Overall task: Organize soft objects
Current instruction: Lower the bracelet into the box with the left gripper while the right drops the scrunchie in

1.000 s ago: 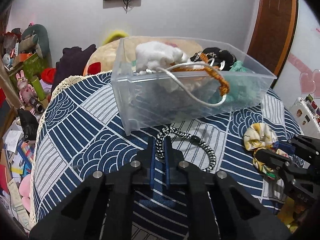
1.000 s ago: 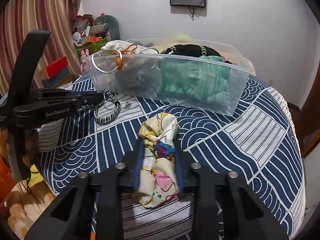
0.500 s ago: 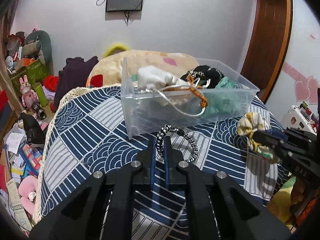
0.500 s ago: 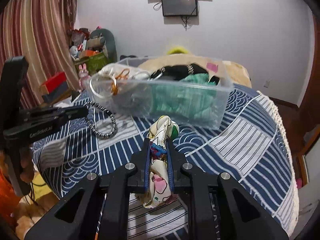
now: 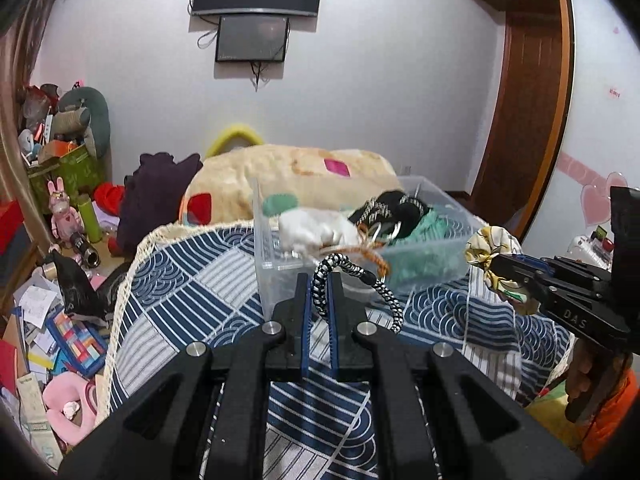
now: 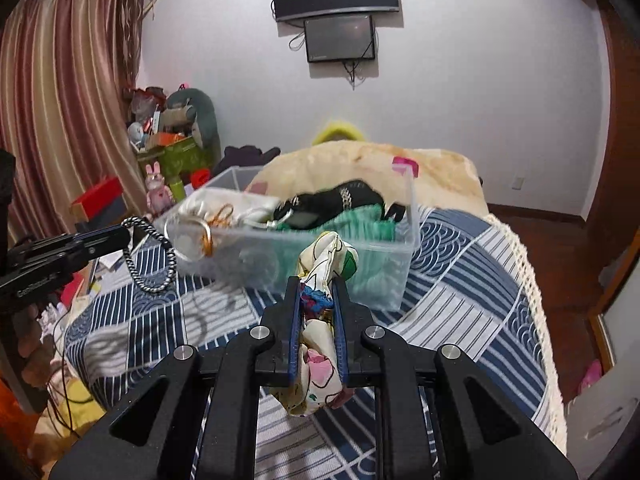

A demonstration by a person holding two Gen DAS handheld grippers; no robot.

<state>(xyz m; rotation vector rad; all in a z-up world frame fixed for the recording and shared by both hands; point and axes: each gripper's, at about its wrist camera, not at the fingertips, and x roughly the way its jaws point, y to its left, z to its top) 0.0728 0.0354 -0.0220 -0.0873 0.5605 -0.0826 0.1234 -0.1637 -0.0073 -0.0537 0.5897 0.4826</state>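
Ahead of both tools, the clear plastic bin (image 5: 280,264) is already holding a white pouch (image 5: 316,232), black strap (image 5: 400,212) and green knit (image 5: 432,232), so much of the sorting looks done. The left gripper (image 5: 319,292) is pinching the black-and-white braided cord loop (image 5: 360,276) between nearly closed fingers, clear of the patterned bedspread (image 5: 192,288). To its right, the right gripper (image 6: 316,300) is clamping the floral scrunchie (image 6: 320,320), just short of the bin's near wall. Both pieces are left to drop in; that wall and a dangling orange cord (image 6: 208,240) are standing in the way.
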